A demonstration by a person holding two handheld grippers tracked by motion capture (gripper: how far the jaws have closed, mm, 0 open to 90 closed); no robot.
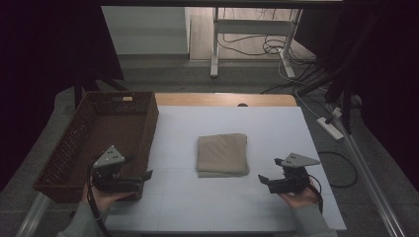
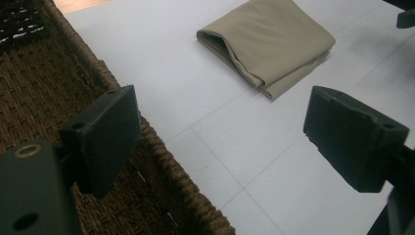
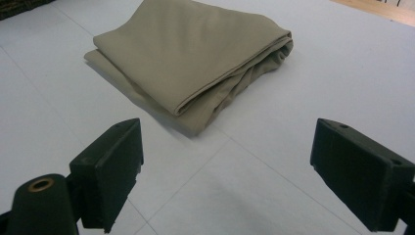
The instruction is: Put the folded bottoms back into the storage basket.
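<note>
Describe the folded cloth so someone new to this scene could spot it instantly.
Start at the pale table top: a brown wicker basket sits at its left edge. Right of the basket, near the middle of the table, lies the folded cloth, between the open left gripper and the open right gripper, touching neither. It is the one soft, beige, squarish thing there, folded in several layers.

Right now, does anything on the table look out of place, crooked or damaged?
Nothing stands out. The folded beige cloth lies flat mid-table, its bottom layer peeking out slightly along one edge. The wicker basket sits upright at the table's left. The left gripper and right gripper are open, apart from the cloth.
</note>
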